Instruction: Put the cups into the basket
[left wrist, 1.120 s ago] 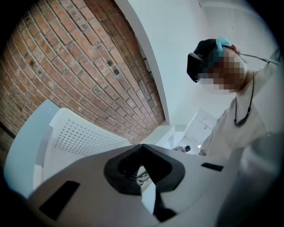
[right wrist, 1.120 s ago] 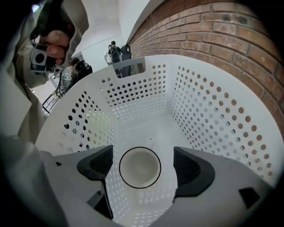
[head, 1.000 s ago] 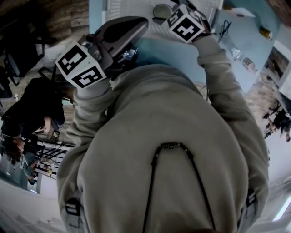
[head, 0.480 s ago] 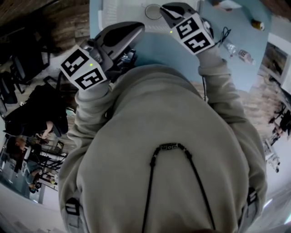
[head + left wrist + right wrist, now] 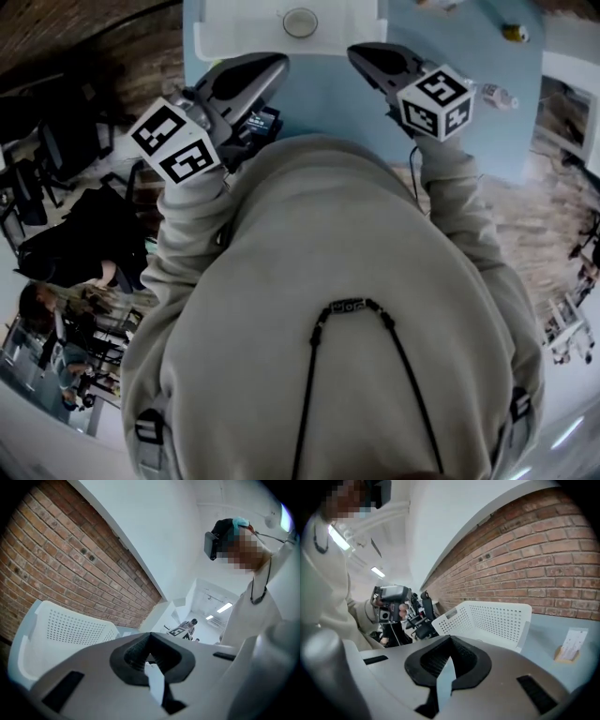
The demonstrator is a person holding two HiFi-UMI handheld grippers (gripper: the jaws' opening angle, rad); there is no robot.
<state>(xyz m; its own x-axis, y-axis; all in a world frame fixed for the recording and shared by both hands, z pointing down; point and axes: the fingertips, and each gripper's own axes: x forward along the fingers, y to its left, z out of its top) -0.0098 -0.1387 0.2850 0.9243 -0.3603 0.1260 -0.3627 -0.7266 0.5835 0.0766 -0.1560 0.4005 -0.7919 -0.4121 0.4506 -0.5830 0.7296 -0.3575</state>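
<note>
A white perforated basket stands on the blue table at the far edge, and one round cup sits inside it. My right gripper hovers above the table just short of the basket's right end; its jaws have just been closing and now stand shut with nothing between them. In the right gripper view the basket lies ahead of the shut right gripper. My left gripper is near the basket's front left, also shut and empty. In the left gripper view the left gripper has the basket to its left.
A clear bottle and a small yellow object lie on the table's right side. A small card stand sits right of the basket. A brick wall runs behind the table. People and office chairs are at the left.
My right gripper has drawn back from over the basket toward me and to the right. The cup now shows uncovered in the basket. The left gripper has shifted only a little.
</note>
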